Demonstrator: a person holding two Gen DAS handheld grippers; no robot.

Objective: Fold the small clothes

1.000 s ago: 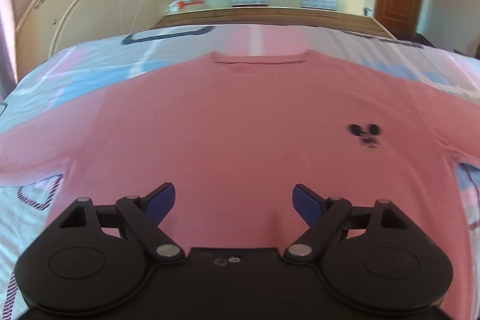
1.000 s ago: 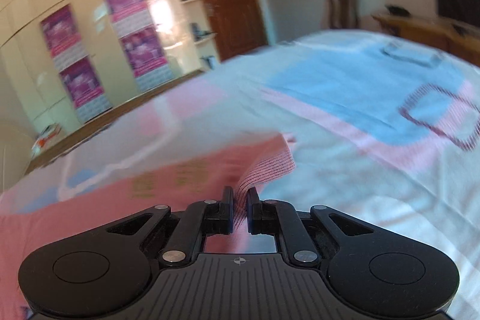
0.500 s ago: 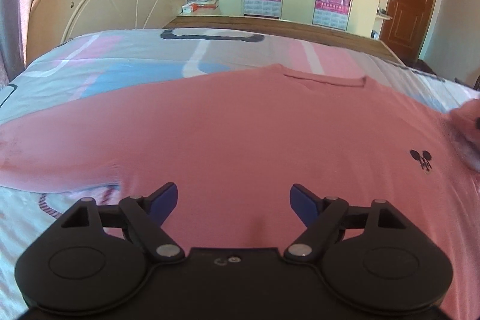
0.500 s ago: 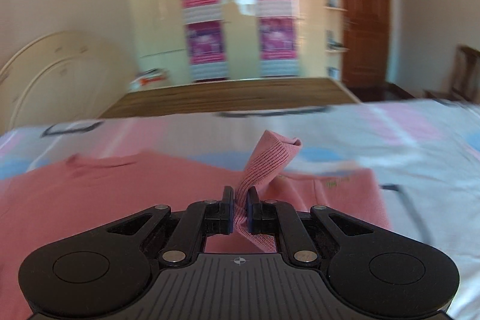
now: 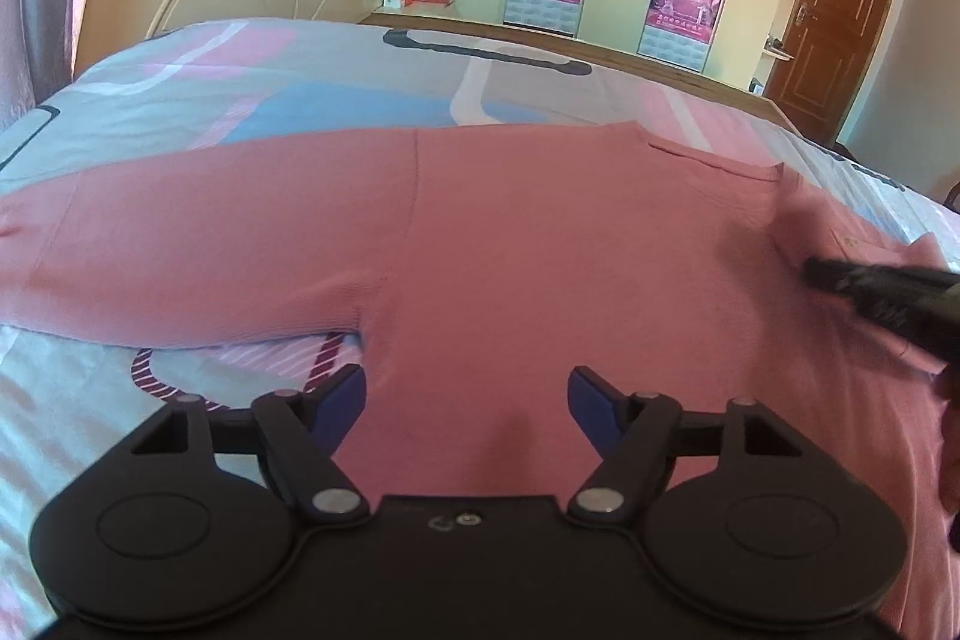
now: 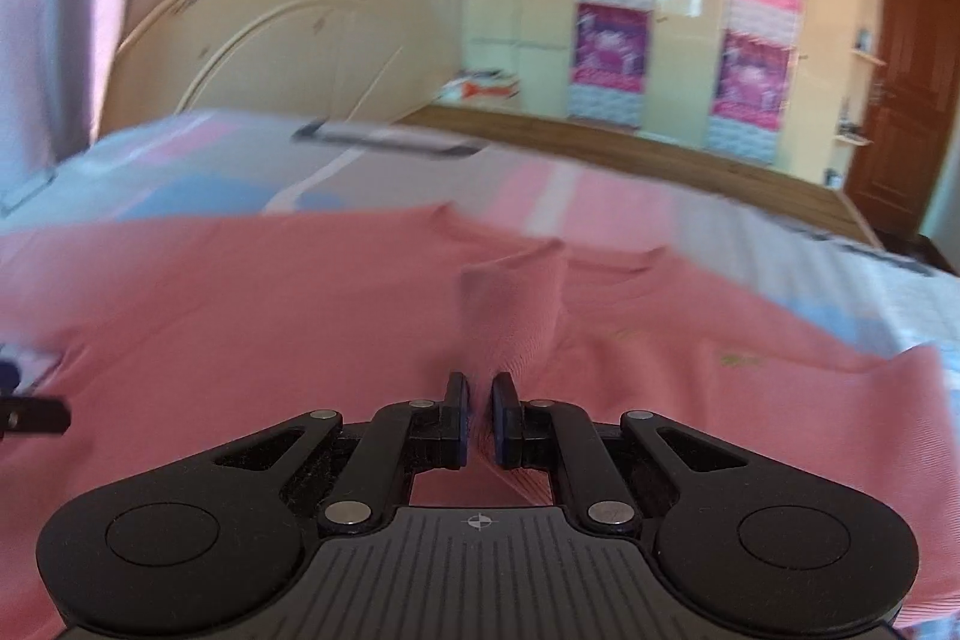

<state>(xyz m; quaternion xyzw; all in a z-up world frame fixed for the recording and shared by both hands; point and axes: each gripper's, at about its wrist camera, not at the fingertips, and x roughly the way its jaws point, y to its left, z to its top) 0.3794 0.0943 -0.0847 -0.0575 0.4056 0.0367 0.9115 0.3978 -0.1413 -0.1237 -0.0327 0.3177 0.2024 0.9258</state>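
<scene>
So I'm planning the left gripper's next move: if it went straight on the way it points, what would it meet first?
Probably the pink sweater: the left gripper is open just above its body, beside the left sleeve. Depth is unclear.

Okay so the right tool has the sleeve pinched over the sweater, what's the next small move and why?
Probably lower the right tool and lay the sleeve flat across the sweater, then let go: the sleeve already hangs over the chest, while the left tool waits open.

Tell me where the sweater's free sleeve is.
In the left wrist view, the sleeve lies flat on the bed, stretching left from the sweater, beyond the open left gripper.
</scene>
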